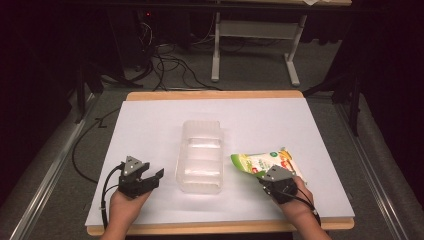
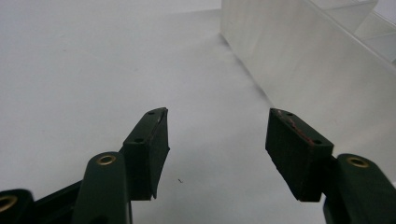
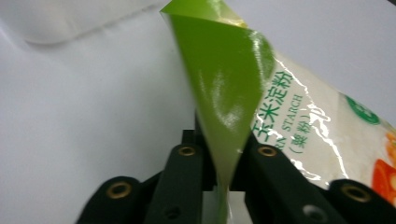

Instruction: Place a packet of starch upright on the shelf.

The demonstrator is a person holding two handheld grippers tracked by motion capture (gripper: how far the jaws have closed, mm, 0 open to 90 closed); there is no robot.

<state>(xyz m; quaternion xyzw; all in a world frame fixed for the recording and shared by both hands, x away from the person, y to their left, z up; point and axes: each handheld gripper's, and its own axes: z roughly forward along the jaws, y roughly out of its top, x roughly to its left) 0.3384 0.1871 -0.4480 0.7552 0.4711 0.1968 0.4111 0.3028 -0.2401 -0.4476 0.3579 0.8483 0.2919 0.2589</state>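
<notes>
A green and white starch bag (image 1: 262, 162) lies on the white table right of a clear plastic bin (image 1: 200, 156). My right gripper (image 1: 267, 178) is shut on the bag's near green edge; in the right gripper view the bag (image 3: 224, 93) rises folded from between the closed jaws of that gripper (image 3: 223, 168). My left gripper (image 1: 155, 176) rests at the front left, open and empty, pointing toward the bin. In the left gripper view its fingertips (image 2: 154, 126) stand wide apart of the gripper (image 2: 217, 135), with the bin's wall (image 2: 299, 56) ahead on the right.
A white sheet covers the table (image 1: 150, 125), with wooden edges at the front and back. Beyond the far edge are cables and the legs of a desk frame (image 1: 255, 45) on the floor.
</notes>
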